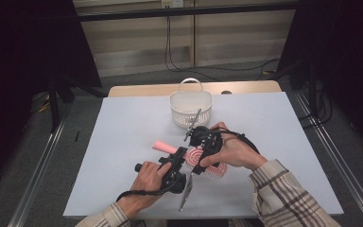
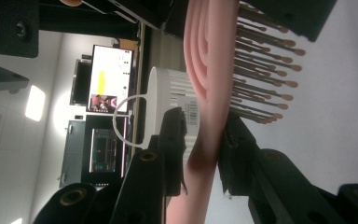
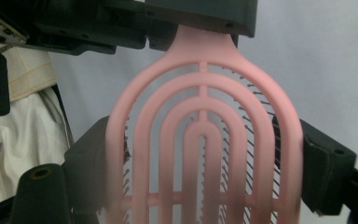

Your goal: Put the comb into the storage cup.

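Pink vented hairbrush held just above the desk near the front edge, well short of the white basket: neck pinched by the left gripper, fingers closed on the thin stem, head clamped across its width by the right gripper, fingers pressing both rims. Likely trouble: twisting or bending the slim neck if the hands pull apart or turn differently. Also possible: slipping from the smooth stem once one side lets go, dropping bristles-down.
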Motion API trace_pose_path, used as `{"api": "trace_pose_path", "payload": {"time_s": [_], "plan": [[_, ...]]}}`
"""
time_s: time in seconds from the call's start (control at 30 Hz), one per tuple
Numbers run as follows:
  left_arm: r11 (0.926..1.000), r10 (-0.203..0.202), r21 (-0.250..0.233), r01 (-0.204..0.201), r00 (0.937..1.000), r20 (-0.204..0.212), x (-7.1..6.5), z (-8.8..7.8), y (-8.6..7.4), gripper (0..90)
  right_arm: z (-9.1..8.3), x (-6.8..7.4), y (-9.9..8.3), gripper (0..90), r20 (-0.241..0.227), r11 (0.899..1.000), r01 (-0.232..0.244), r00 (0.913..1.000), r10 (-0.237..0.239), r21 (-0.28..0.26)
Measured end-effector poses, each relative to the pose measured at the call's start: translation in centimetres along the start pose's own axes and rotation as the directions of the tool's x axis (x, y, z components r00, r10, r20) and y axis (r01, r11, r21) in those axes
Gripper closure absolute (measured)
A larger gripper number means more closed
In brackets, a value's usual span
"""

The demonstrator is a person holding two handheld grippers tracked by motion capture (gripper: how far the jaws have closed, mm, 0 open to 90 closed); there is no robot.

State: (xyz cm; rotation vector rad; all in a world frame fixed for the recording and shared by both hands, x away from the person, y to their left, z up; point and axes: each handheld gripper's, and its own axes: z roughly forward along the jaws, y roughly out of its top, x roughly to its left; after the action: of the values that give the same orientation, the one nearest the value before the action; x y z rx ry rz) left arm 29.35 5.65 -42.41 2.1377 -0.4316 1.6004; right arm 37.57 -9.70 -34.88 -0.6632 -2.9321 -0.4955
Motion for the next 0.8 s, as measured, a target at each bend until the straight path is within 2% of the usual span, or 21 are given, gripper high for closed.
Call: {"api": "trace_pose_path", "payload": {"time_s": [0.1,0.17,0.23,0.27,0.33,0.57,0.8], "plan": [[0.9999,-0.01,0.013,0.01,0.9999,-0.007,0.07,0.01,0.02,73.7,-0.11,-0.06,0.02,19.2,-0.002,1.0,-0.011,0.9999,0.011,-0.012],[0.9999,-0.003,0.016,0.004,1.0,-0.008,0.03,0.02,0.07,73.8,-0.03,-0.03,0.05,19.2,-0.001,1.0,-0.011,0.9999,0.011,-0.009],[0.9995,0.02,0.026,-0.02,0.9998,-0.008,-0.18,0.04,0.16,74.7,0.01,-0.01,0.07,19.3,-0.001,1.0,-0.014,0.9999,0.014,-0.008],[0.9995,0.019,0.025,-0.019,0.9998,0.007,-0.21,0.05,0.21,76.2,0.05,-0.03,0.08,19.3,-0.001,1.0,-0.018,0.9998,0.018,-0.007],[0.9992,0.026,0.03,-0.026,0.9997,0.003,-0.27,0.09,0.22,77.3,0.14,-0.02,0.1,19.2,-0.002,1.0,-0.017,0.9999,0.017,-0.006],[0.9987,0.02,0.048,-0.02,0.9998,-0.004,-0.22,0.08,0.21,77.4,0.18,-0.03,0.36,19.2,-0.007,0.999,-0.036,0.9993,0.036,-0.013],[0.9978,0.031,0.058,-0.031,0.9994,-0.012,-0.41,0.18,0.21,79.3,0.18,-0.02,0.51,19.2,-0.005,0.999,-0.045,0.999,0.045,-0.014]]}}
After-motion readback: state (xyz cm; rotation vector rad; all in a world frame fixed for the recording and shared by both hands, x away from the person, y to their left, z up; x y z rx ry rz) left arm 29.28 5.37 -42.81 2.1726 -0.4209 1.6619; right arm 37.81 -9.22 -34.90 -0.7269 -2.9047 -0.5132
